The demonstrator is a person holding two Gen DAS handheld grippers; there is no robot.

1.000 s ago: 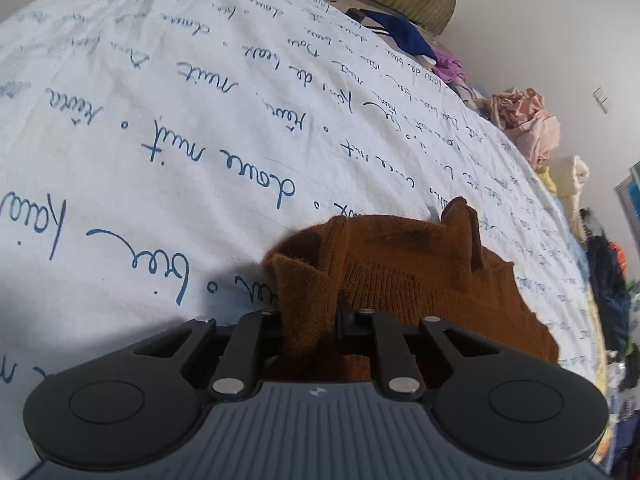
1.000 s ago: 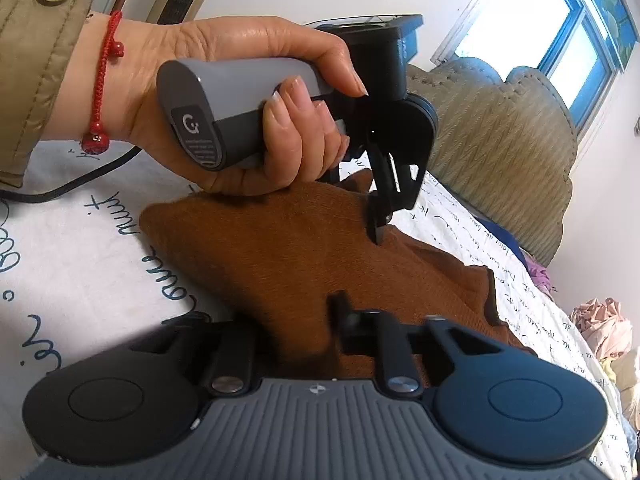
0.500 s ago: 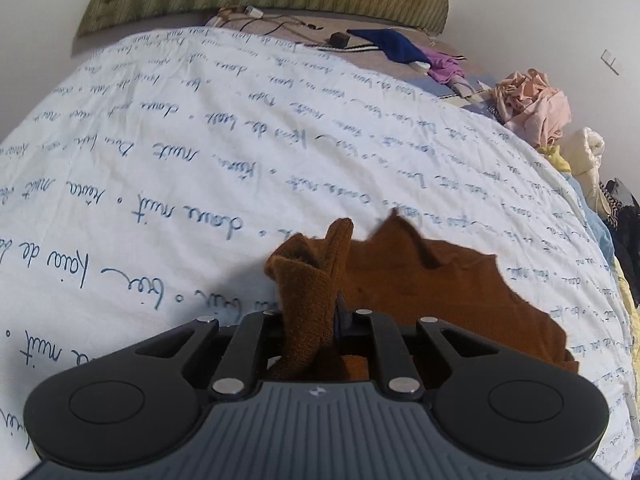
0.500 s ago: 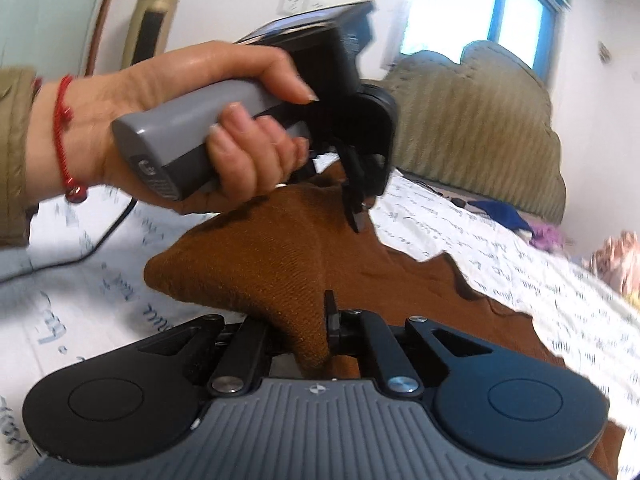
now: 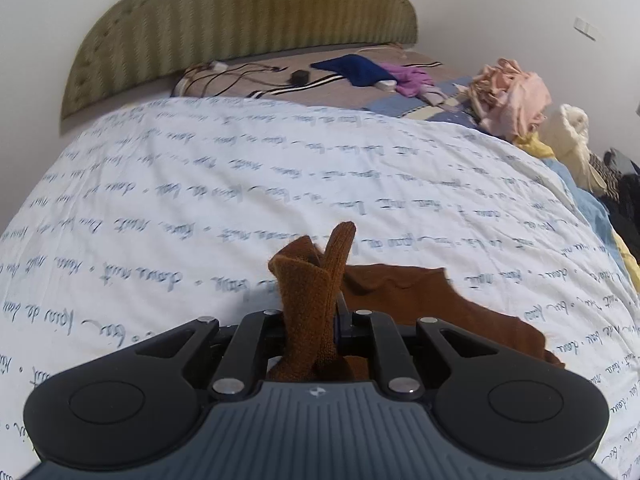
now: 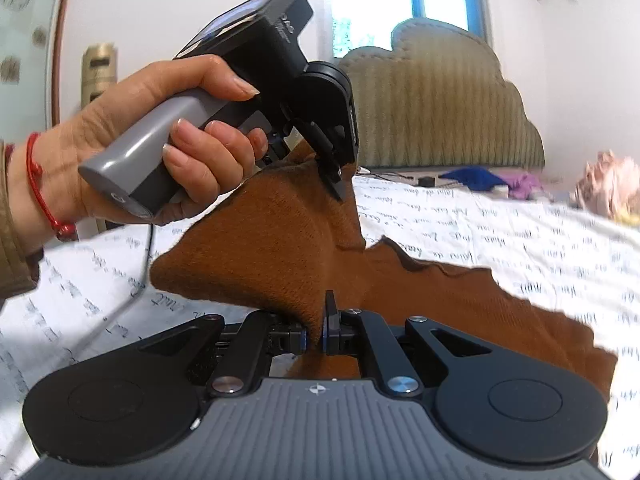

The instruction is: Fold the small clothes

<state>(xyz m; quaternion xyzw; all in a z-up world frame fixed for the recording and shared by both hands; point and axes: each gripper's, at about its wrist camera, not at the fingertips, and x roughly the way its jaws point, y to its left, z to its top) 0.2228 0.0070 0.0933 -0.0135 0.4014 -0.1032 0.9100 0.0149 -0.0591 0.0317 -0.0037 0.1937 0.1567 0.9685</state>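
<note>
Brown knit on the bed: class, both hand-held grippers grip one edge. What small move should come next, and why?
Probably carry the pinched edge forward over the part lying on the sheet. The left hand-held gripper and right hand-held gripper each clamp the brown knit, its near edge raised and the far part flat.

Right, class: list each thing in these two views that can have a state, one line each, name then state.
Left hand-held gripper: shut on the brown knit garment.
Right hand-held gripper: shut on the same garment.
Brown knit garment: one end lifted between both grippers, the rest trailing on the bed.
White printed bedsheet: spread flat.
Pink clothes: crumpled, unfolded.
Blue cloth: lying loose near the headboard.
</note>
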